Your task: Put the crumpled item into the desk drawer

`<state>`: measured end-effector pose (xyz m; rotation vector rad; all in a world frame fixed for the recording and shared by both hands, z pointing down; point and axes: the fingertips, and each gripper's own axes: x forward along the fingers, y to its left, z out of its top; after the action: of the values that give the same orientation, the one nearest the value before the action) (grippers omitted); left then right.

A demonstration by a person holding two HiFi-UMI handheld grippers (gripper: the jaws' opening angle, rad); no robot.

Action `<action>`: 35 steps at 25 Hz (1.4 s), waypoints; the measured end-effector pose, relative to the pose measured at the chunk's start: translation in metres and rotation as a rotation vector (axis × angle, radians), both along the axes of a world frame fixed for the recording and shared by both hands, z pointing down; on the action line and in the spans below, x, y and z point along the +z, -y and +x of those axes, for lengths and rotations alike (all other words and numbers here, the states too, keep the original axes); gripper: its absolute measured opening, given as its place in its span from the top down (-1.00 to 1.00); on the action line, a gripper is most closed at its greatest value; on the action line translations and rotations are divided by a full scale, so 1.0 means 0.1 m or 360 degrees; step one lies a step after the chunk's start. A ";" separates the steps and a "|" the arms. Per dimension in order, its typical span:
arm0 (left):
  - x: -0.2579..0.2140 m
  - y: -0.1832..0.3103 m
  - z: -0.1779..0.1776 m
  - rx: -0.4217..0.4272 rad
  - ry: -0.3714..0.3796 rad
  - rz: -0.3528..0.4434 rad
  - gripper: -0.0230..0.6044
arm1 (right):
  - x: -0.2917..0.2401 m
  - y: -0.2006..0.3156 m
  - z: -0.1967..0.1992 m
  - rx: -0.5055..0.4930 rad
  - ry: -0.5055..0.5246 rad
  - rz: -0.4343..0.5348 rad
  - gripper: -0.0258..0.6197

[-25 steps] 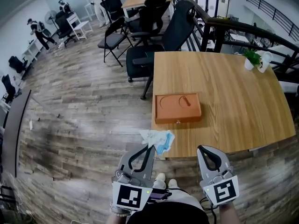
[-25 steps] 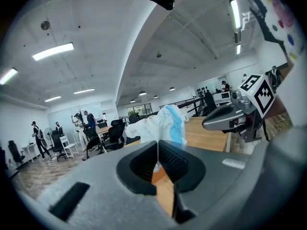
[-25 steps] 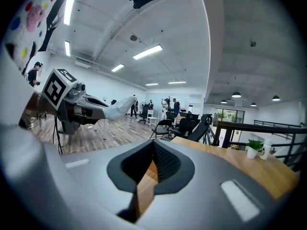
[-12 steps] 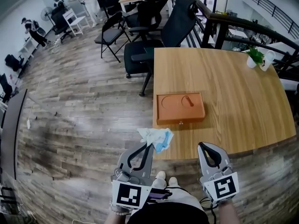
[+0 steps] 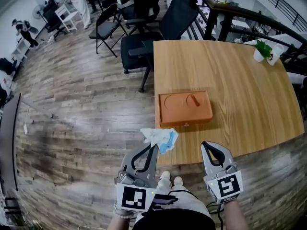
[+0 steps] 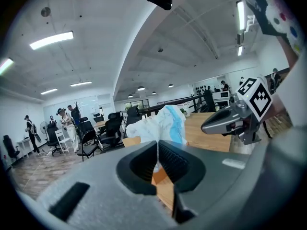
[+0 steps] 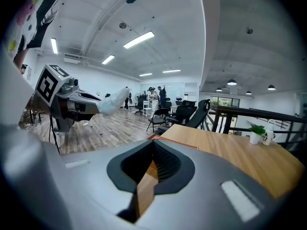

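The left gripper (image 5: pixel 154 147) has its fingers (image 6: pixel 144 162) pressed together on a thin fold of the crumpled item (image 5: pixel 159 139), a white and pale-blue wad that bulges out just past the fingertips. The right gripper (image 5: pixel 206 145) is alongside, its fingers (image 7: pixel 165 159) closed on each other with nothing between them. Compared with a second ago, both grippers sit in nearly the same spot at the bottom of the head view. The wad has risen a little with the left fingers and now hangs just off the near left corner of the bench (image 5: pixel 240 80), over the wooden floor (image 5: pixel 72 119).

The bench fills more of the head view than before, and its far edge has slid towards the top.

Beyond the left fingertips and a little to their right lies the orange drawer box (image 5: pixel 185 108), flat on the bench near its left side. A small knob shows on the front face turned towards the grippers, and the drawer looks shut. The wad is near the box's front left corner but apart from it. The box is straight ahead of the right fingers and slightly to their left.

Farther off, a small potted plant (image 5: pixel 259 56) stands at the bench's far right corner. Dark office chairs (image 5: pixel 168 28) crowd the far left edge, and they have shifted higher in the view.
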<state>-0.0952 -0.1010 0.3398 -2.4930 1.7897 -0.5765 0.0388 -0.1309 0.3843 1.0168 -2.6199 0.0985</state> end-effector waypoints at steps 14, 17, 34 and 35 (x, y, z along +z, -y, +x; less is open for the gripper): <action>0.41 0.31 -0.16 0.0006 0.0008 -0.0099 0.89 | 0.57 0.41 -0.18 -0.0005 -0.0106 -0.0133 0.90; 0.47 0.35 -0.21 -0.0004 0.0005 -0.0093 0.89 | 0.72 0.47 -0.24 -0.0004 -0.0145 -0.0157 0.90; 0.78 0.51 -0.35 -0.0021 0.0014 -0.0142 0.89 | 1.48 0.77 -0.38 0.0088 -0.0292 -0.0334 0.65; 0.79 0.51 -0.35 -0.0021 0.0016 -0.0141 0.89 | 1.51 0.79 -0.39 0.0091 -0.0301 -0.0338 0.65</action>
<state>-0.1301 -0.1520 0.4183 -2.5311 1.8171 -0.6825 -0.0003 -0.2094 0.5351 0.9763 -2.3532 0.2742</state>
